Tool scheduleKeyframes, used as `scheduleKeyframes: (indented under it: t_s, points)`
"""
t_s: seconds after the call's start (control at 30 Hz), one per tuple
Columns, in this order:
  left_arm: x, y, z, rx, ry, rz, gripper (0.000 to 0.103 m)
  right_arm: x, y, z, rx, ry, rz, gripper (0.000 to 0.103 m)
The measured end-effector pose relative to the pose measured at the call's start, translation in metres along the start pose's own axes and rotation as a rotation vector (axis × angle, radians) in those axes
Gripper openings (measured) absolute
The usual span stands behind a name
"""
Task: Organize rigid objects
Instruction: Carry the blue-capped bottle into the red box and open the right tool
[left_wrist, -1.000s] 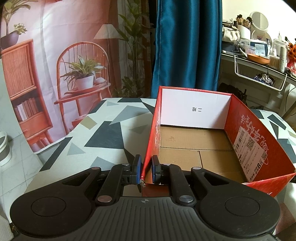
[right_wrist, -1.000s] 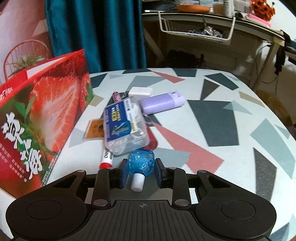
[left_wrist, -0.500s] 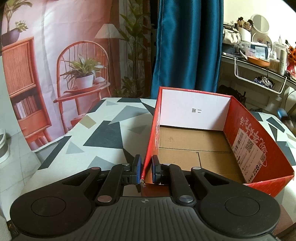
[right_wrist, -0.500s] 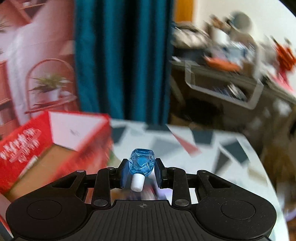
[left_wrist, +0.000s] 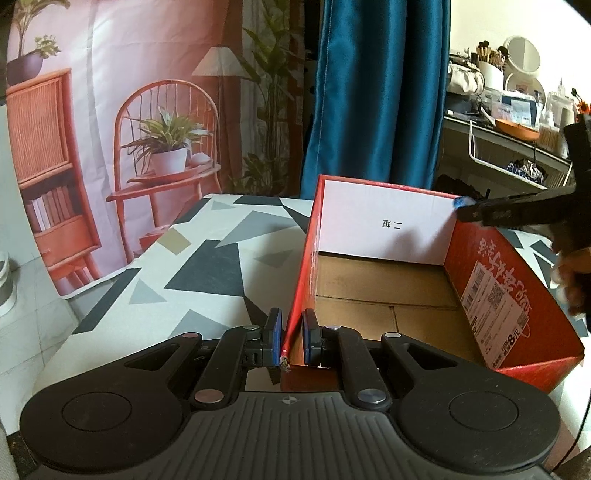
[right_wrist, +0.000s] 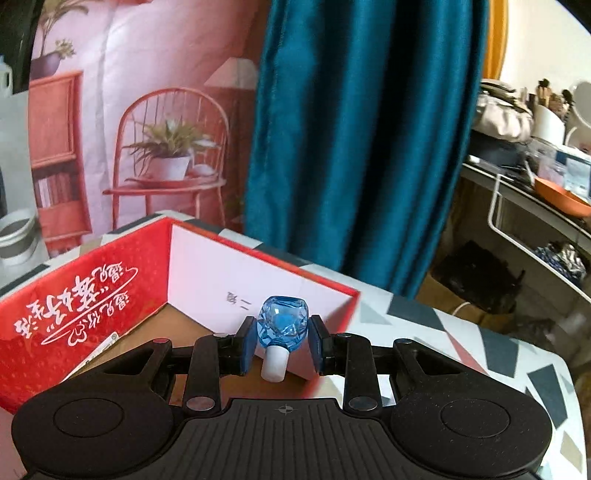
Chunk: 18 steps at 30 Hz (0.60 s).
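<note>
While my left gripper (left_wrist: 289, 341) has its jaws pinched on the near wall of the red box (left_wrist: 509, 295), my right gripper (right_wrist: 282, 343) carries a blue faceted bottle (right_wrist: 283, 326) clamped between its jaws, white cap toward me, box interior ahead-left, on the table (left_wrist: 207, 266).

Red box (left_wrist: 498, 295), clear-blue white-capped bottle (right_wrist: 282, 325), grey-triangle-patterned white tablecloth (left_wrist: 207, 266), teal curtain (left_wrist: 376, 92)

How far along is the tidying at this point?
Early. Done: nothing visible inside the red box, whose cardboard floor shows bare. In hand: the left hand-held gripper pinches the box's near wall, and the right hand-held gripper carries a blue faceted bottle by the box's far corner. Left: releasing it inside.
</note>
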<state>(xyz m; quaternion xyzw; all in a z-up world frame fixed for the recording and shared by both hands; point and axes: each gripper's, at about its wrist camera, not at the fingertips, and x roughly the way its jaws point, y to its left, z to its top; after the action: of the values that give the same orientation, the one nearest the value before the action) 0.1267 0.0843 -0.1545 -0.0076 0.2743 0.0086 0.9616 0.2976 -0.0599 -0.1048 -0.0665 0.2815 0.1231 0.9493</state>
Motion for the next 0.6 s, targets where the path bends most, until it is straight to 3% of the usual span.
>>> scheduleKeyframes:
  t_s: [0.37, 0.6]
  points:
    - [0.000, -0.002, -0.001, 0.013, -0.012, -0.001, 0.012, 0.012, 0.017, -0.016, -0.023, 0.015, -0.014, 0.031]
    - [0.004, 0.005, -0.001, 0.033, -0.010, -0.047, 0.012, -0.016, 0.002, -0.022, 0.028, -0.046, -0.024, 0.035]
